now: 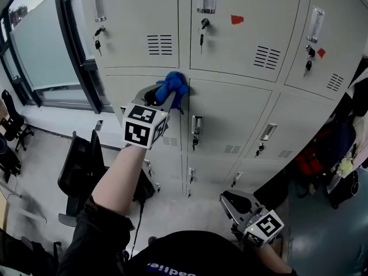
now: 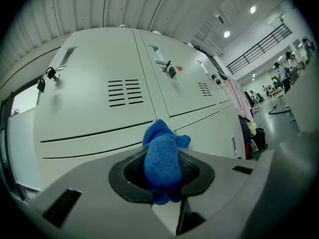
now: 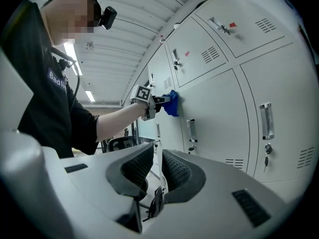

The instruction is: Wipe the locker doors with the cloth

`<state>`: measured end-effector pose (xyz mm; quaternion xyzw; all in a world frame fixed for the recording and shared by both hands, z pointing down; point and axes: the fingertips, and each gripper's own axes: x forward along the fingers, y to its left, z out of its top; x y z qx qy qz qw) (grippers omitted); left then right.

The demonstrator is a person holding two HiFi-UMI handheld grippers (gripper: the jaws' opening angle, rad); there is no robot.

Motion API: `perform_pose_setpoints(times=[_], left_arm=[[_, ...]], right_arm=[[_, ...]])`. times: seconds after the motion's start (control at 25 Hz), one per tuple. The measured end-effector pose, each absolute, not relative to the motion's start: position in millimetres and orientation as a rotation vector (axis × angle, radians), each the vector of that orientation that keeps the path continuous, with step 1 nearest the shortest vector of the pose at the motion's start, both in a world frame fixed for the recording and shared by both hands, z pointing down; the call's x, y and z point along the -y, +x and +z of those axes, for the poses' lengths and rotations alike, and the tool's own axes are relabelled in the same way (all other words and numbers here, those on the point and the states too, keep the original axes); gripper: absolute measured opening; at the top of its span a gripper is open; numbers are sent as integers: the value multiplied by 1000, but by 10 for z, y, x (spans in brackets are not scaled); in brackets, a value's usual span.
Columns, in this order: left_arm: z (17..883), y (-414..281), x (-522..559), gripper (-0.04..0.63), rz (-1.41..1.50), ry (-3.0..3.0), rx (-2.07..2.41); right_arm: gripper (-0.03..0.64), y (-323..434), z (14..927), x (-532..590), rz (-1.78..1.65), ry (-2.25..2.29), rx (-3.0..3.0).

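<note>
A blue cloth (image 1: 173,87) is bunched in my left gripper (image 1: 167,96), which is shut on it and holds it against the grey locker doors (image 1: 230,114). It touches near the top of the middle row, at the seam between two doors. In the left gripper view the cloth (image 2: 160,156) fills the space between the jaws and its tip meets the door (image 2: 94,98). My right gripper (image 1: 231,202) hangs low at the lower right, away from the lockers, jaws together with nothing between them (image 3: 159,166). The right gripper view also shows the cloth (image 3: 172,103) on the door.
Door handles (image 1: 196,125) and keys in locks (image 1: 202,30) stick out from the doors near the cloth. A black office chair (image 1: 80,168) stands on the floor at the left, below a window (image 1: 40,45). Bags and clothes (image 1: 339,154) pile up at the right.
</note>
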<state>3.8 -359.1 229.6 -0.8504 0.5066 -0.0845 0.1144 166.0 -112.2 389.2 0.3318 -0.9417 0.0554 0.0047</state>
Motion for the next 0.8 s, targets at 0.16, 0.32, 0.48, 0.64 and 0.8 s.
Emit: perform_pose_setpoints(times=[0.16,0.32,0.48,0.64,0.8], left_arm=[[2329,-475,3488,103,-254,-2429,-1545],[2502,-1193,3525,104,-301,-2350,-1677],[2591,-1698,3621,104,-286,-2300,-1785],[2658,-2025,3745,103,-230,-2259,-1879],[2769,-2054,3859,104,-199,-2295,-1903]], right_arm=[[48,1434,3916,1094,174,1008,2969],[48,1186,3931,1087,185,964,2975],[48,1045,3912,1124,201,976,2966],[48,982,3923,1117,210,998,2943],[48,1005,3933,1109,206,1030,2932]])
